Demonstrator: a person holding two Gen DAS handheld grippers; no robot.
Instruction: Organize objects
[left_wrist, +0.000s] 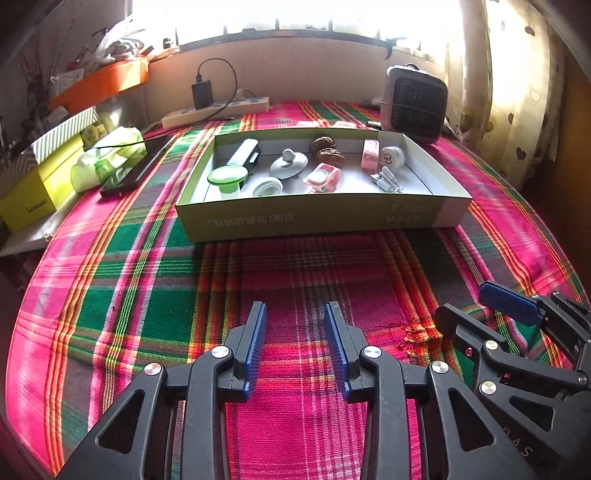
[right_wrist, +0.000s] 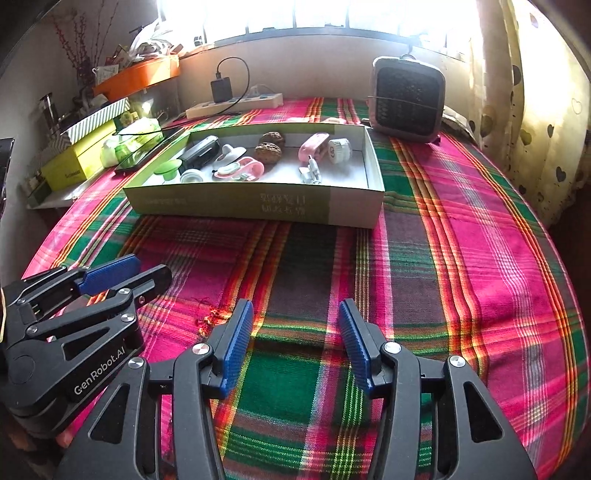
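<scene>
A shallow cardboard box (left_wrist: 314, 218) (right_wrist: 240, 201) lies on the plaid cloth at mid-table. It holds several small items: a green-topped piece (left_wrist: 227, 177), a black and white device (left_wrist: 245, 155), a white lid (left_wrist: 288, 162), two walnuts (left_wrist: 327, 149) (right_wrist: 271, 146), a pink gadget (left_wrist: 321, 177), a pink roll (left_wrist: 370, 153), a white round case (left_wrist: 393, 157) and white clips (left_wrist: 386, 181). My left gripper (left_wrist: 295, 314) (right_wrist: 151, 266) hovers open over the cloth, short of the box, with nothing between its fingers. Beside it on the right, my right gripper (right_wrist: 295, 310) (left_wrist: 463, 301) is open and empty too.
A small fan heater (left_wrist: 413, 103) stands behind the box at the right. A power strip (left_wrist: 218, 109) with a charger lies along the back wall. At the left sit a dark phone (left_wrist: 129, 170), a green tissue pack (left_wrist: 107, 158) and a yellow box (left_wrist: 33, 192).
</scene>
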